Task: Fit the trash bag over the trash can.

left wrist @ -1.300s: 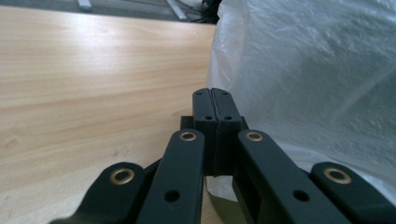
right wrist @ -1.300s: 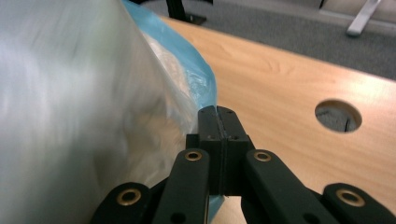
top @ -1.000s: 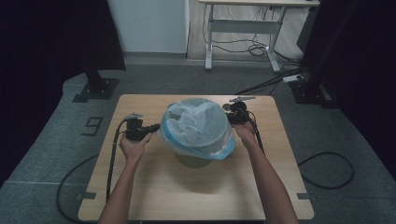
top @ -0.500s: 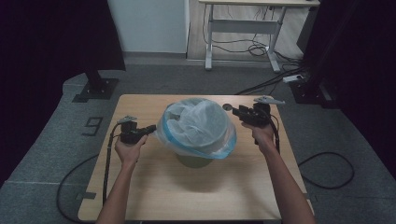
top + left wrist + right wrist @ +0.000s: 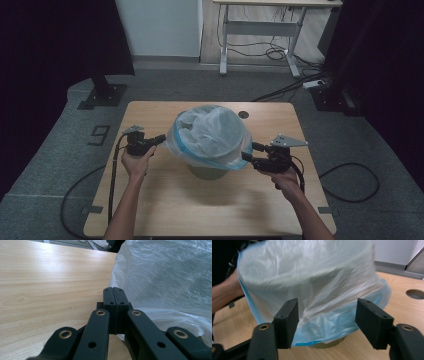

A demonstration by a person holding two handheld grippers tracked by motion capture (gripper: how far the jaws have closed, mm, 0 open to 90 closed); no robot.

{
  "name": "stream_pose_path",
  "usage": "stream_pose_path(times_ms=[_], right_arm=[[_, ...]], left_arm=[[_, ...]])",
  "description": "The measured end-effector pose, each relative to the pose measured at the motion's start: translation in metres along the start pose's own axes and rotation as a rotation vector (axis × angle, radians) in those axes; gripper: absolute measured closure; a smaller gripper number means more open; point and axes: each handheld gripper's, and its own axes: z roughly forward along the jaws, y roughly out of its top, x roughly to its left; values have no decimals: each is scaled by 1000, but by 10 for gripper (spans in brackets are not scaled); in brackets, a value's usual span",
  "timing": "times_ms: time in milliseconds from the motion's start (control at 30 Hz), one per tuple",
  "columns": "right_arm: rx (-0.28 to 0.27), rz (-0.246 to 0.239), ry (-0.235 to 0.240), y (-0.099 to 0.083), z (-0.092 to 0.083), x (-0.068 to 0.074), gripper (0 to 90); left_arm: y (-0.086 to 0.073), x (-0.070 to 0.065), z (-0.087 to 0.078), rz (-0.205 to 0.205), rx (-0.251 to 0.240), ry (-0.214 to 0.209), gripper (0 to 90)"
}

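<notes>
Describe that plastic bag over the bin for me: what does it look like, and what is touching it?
The plastic bag is thin, crinkled, translucent white film with a blue band along its edge. It lines a round greenish bin on the wooden table, its mouth folded out over the rim and hanging down like a skirt. The left gripper, jaws shut, is at its left edge. The right gripper, whose jaws have just been opening, faces its right side.

Dim room, lit tabletop, soft shadows, right gripper view motion-blurred

High view overhead facing forward; gripper views close, sharing bag (image 5: 212, 132) (table-level)
</notes>
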Motion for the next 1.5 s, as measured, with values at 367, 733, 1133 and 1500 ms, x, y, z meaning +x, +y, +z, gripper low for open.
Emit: stream_pose_path(times_ms=[367,733,1133,1500], right_arm=[[1,-67,10,-11,27,11,722],[45,-104,19,-38,34,14,884],[175,-72,-49,-75,55,-8,884],[183,-13,-92,-83,68,-26,879]], left_arm=[[0,0,-2,0,-4,-1,900],[-10,1,-4,8,12,4,900],[-20,-2,24,28,137,34,900],[-24,-8,48,19,199,30,900]])
